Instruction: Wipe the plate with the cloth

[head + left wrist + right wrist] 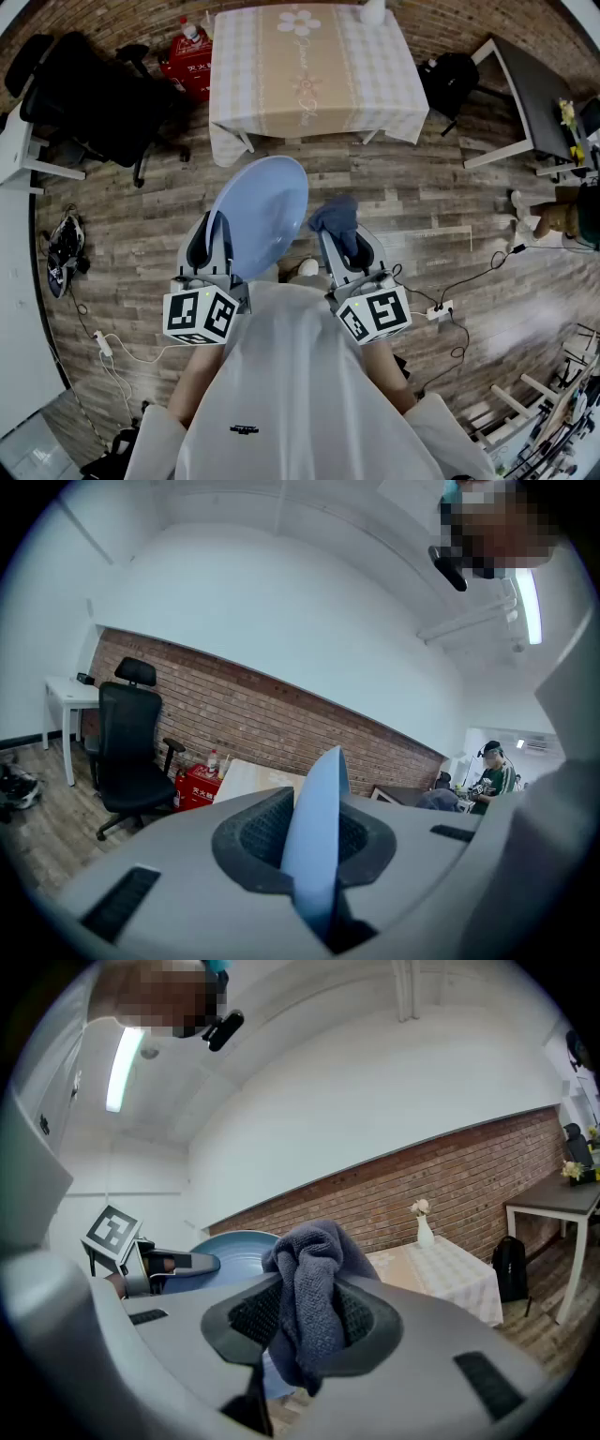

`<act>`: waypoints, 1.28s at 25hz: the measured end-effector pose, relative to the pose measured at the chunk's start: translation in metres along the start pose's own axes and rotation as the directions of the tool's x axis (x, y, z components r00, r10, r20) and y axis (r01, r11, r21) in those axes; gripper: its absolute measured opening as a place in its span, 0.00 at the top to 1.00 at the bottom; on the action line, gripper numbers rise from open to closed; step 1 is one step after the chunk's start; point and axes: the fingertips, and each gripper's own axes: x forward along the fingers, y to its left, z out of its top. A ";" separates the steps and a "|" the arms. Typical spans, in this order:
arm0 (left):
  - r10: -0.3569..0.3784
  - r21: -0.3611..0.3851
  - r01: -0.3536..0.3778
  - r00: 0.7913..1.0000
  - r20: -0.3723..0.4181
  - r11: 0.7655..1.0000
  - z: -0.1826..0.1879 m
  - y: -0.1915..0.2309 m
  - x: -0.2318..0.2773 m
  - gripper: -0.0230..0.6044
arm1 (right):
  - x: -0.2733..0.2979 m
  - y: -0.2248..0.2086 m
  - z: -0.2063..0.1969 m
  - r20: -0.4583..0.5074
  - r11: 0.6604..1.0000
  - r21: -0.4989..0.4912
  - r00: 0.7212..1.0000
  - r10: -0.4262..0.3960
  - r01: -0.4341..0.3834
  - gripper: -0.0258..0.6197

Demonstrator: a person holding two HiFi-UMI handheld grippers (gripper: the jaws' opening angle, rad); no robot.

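Observation:
A light blue plate is held up in the air in front of me, tilted on edge, with my left gripper shut on its lower left rim. In the left gripper view the plate shows edge-on between the jaws. A dark blue cloth is bunched in my right gripper, just right of the plate's rim. The right gripper view has the cloth clamped between the jaws, with the plate and the left gripper behind it to the left.
A table with a checked cloth stands ahead on the wooden floor. A black office chair and a red box are to its left. A dark desk is at the right. Cables lie on the floor.

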 end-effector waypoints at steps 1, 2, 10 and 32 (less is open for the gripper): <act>-0.003 -0.005 0.003 1.000 -0.004 1.000 -0.004 -0.003 -0.003 0.89 | -0.005 -0.002 -0.003 -0.004 1.000 -0.002 1.000 -0.004 0.003 0.77; -0.005 -0.011 0.005 1.000 -0.009 1.000 -0.009 -0.006 -0.005 0.89 | -0.011 -0.005 -0.007 -0.008 1.000 -0.004 1.000 -0.008 0.008 0.77; 0.002 -0.047 -0.004 0.999 -0.042 0.999 -0.037 -0.025 -0.018 0.89 | -0.041 -0.031 -0.038 -0.077 0.999 0.043 0.997 -0.026 0.030 0.77; -0.071 -0.086 0.068 0.997 -0.035 0.994 0.061 0.083 0.196 0.89 | 0.198 -0.067 0.046 -0.031 0.993 0.071 0.995 -0.090 0.092 0.77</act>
